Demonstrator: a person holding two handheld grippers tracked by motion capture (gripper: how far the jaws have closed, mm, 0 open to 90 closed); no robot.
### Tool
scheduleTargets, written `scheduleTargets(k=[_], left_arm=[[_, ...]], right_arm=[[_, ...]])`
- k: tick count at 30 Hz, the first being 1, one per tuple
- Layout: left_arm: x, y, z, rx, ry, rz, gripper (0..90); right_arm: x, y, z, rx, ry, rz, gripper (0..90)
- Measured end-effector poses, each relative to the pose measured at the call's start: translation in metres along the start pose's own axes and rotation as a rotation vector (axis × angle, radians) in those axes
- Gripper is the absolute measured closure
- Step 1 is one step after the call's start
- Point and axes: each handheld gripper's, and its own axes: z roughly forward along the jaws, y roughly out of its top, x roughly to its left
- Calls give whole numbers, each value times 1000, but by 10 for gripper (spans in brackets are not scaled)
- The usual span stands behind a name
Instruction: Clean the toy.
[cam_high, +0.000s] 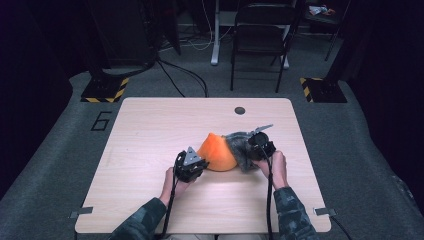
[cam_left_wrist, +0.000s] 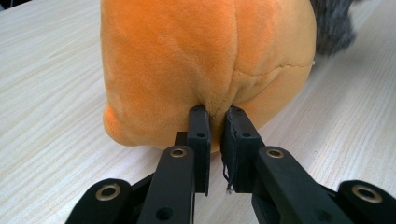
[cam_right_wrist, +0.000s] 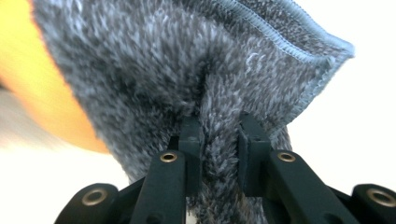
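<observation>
High view: orange plush (cam_high: 217, 152) sits mid-counter (cam_high: 150, 130), grey fuzzy cloth (cam_high: 240, 147) touching its right side. Left gripper (cam_high: 196, 165) at plush's left edge, right gripper (cam_high: 256, 148) on the cloth. Dark round hole (cam_high: 240, 110) near counter's far edge, well apart. Folding chair (cam_high: 260, 35) and cables on floor behind.

Left gripper view: fingers (cam_left_wrist: 200, 126) clenched on a pinch of the plush (cam_left_wrist: 201, 56) at its seam, low by the counter (cam_left_wrist: 51, 93); cloth (cam_left_wrist: 334, 23) at back right.

Right gripper view: fingers (cam_right_wrist: 191, 140) grasping a fold of the cloth (cam_right_wrist: 163, 60); cloth's stitched hem up top, plush (cam_right_wrist: 42, 102) blurred at left behind it.
</observation>
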Motion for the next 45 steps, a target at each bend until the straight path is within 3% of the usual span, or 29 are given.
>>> scheduleTargets(k=[3,6,10,14,16,22,26,29,32,34,39,45], left_arm=[[0,0,0,-2,1,-1,816],[0,0,0,-4,1,-1,816],[1,-1,1,-3,5,-4,813],[1,-1,-1,-8,5,-9,793],[1,0,-2,-13,21,1,737],[-4,3,-1,-21,95,42,456],[-3,0,5,-11,100,37,412],[-4,-3,8,-20,111,34,479],[-4,-3,9,-26,116,-11,685],[-5,-2,8,-23,123,0,756],[-5,2,2,-38,85,-25,811],[-6,12,-9,-44,30,-70,817]], right_arm=[[8,8,-17,-51,39,-24,753],[21,12,-14,-20,87,-64,753],[34,9,6,19,64,-93,758],[33,8,9,-21,54,-87,757],[34,7,9,-30,50,-94,758],[36,7,11,-61,40,-94,758],[34,6,12,-78,40,-95,757],[35,5,14,-92,46,-78,758],[35,5,14,-95,50,-83,757],[35,6,14,-95,44,-74,757],[32,9,5,-90,37,-72,753],[35,16,-14,-135,41,-68,750]])
